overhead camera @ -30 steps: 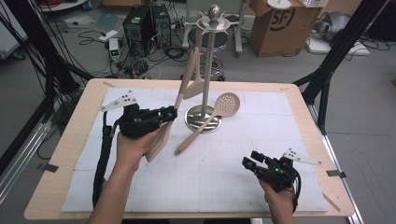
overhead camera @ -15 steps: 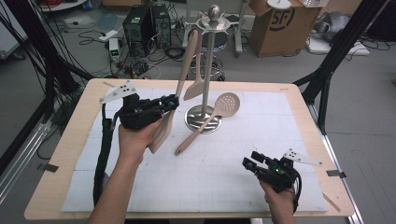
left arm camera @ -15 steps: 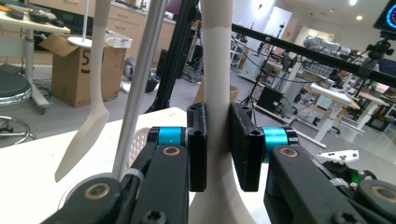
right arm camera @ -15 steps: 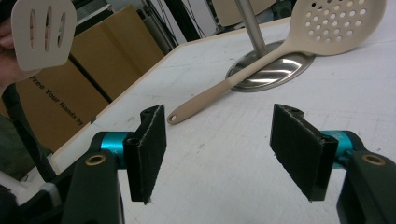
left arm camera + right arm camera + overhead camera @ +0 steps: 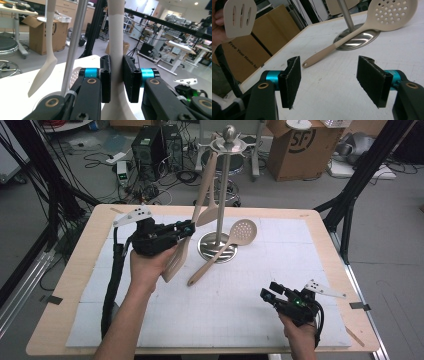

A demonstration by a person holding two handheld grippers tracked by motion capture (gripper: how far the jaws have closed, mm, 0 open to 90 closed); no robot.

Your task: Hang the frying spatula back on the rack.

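Observation:
My left gripper (image 5: 189,227) is shut on the handle of a beige slotted spatula (image 5: 174,264). It holds the spatula upright off the table, with the handle's upper end near the top ring of the steel utensil stand (image 5: 223,185). In the left gripper view the jaws clamp that handle (image 5: 116,47). A second beige spatula (image 5: 209,215) hangs from the stand. A perforated spoon (image 5: 243,231) lies on the table with its head resting on the stand's base. My right gripper (image 5: 266,295) is open near the front right, empty (image 5: 328,82), facing the spoon (image 5: 392,15).
The white mat (image 5: 240,320) covers the wooden table (image 5: 60,320). The stand's round base (image 5: 359,37) sits at mid-table. On the floor beyond the table are a cardboard box (image 5: 295,145), black frame legs (image 5: 350,205) and cables.
My left gripper has lifted the slotted spatula and carried it farther from the person, toward the stand. The right gripper has stayed where it was.

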